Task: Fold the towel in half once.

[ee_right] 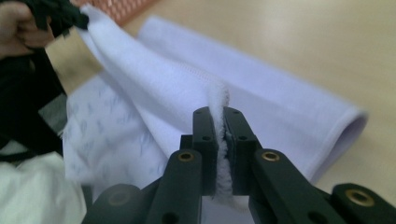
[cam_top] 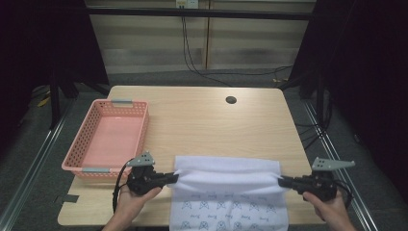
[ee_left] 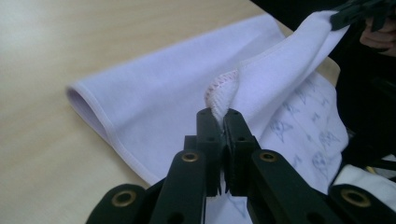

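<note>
Towel's (cam_top: 226, 185) near edge runs out of frame.

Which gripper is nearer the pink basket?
The left gripper, shut on the white cloth beside the pink basket; the right gripper grips the cloth's opposite end.

High view: even overhead light on table (cam_top: 207, 120), pale wood bright, surroundings falling to near-black left and right. Soft shadow under pink basket (cam_top: 108, 137) rim; no hard glare. Image soft, low in detail, slight grain. Left gripper view: white cloth (ee_left: 187, 93) bright, faintly bluish; near jaws fairly sharp, brass rivets catching light; far tabletop blurred, washed-out patch top left. Right gripper view: same shallow focus, cloth fringe at jaws crisp, far hand (ee_right: 18, 23) and basket smeared, dark mass left.
</note>
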Available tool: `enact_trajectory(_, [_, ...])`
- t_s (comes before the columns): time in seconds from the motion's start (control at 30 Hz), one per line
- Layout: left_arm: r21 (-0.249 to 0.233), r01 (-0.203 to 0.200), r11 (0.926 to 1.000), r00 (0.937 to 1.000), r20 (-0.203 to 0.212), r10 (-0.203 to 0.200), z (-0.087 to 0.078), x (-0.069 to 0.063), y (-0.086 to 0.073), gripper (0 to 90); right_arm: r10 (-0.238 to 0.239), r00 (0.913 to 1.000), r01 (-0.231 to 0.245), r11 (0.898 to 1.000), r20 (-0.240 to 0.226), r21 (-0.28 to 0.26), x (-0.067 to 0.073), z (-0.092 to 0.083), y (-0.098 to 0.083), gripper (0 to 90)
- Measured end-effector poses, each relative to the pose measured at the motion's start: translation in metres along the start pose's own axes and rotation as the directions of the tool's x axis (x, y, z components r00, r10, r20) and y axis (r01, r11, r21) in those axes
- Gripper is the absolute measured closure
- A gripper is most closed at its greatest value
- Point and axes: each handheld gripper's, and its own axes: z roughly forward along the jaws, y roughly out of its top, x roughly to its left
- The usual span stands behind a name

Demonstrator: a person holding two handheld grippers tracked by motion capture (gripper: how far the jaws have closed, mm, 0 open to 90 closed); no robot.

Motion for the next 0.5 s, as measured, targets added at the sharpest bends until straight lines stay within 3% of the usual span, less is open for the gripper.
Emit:
enact_trajectory(0.03, [0.024, 0.0, 0.9997, 0.9999, -0.015, 0.0, 0.004, 0.0, -0.005, 87.0, 0.009, 1.0, -0.009, 1.0, -0.003, 0.025, 0.0, 0.004, -0.007, 85.3])
enact_trajectory(0.07, [0.046, 0.029, 0.9986, 0.9995, 0.009, -0.029, 0.008, 0.003, -0.01, 87.1, 0.017, 0.9999, -0.017, 0.998, 0.0, 0.053, 0.0, 0.008, -0.013, 85.3])
enact_trajectory(0.1, [0.066, 0.034, 0.9973, 0.9994, 0.006, -0.034, 0.012, 0.003, -0.013, 87.0, 0.021, 0.9997, -0.023, 0.997, 0.016, 0.079, 0.0, 0.011, -0.017, 85.3])
enact_trajectory(0.17, [0.09, 0.021, 0.9957, 0.9998, 0.005, -0.022, 0.014, 0.001, -0.014, 87.0, 0.031, 0.9995, -0.032, 0.994, 0.011, 0.105, -0.001, 0.015, -0.019, 85.4])
enact_trajectory(0.23, [0.121, -0.005, 0.9927, 0.9991, 0.042, 0.0, 0.019, -0.003, -0.018, 87.0, 0.021, 0.9995, -0.024, 0.984, 0.023, 0.174, -0.002, 0.023, -0.023, 85.3])
enact_trajectory(0.3, [0.133, -0.016, 0.991, 0.999, 0.045, 0.01, 0.021, -0.004, -0.019, 86.9, 0.022, 0.9995, -0.026, 0.983, 0.022, 0.183, -0.003, 0.025, -0.025, 85.3])
enact_trajectory(0.33, [0.163, -0.012, 0.9866, 0.9985, 0.055, 0.003, 0.026, -0.003, -0.023, 86.8, 0.027, 0.9994, -0.03, 0.979, 0.02, 0.202, -0.006, 0.028, -0.028, 85.3])
enact_trajectory(0.43, [0.211, -0.016, 0.9775, 0.9994, 0.033, 0.009, 0.032, -0.001, -0.025, 86.7, 0.021, 0.9989, -0.03, 0.97, 0.041, 0.243, -0.008, 0.038, -0.03, 85.5])
enact_trajectory(0.5, [0.218, -0.017, 0.9757, 0.9993, 0.037, 0.01, 0.033, 0.0, -0.024, 86.9, 0.019, 0.999, -0.029, 0.97, 0.04, 0.241, -0.009, 0.039, -0.029, 85.7])
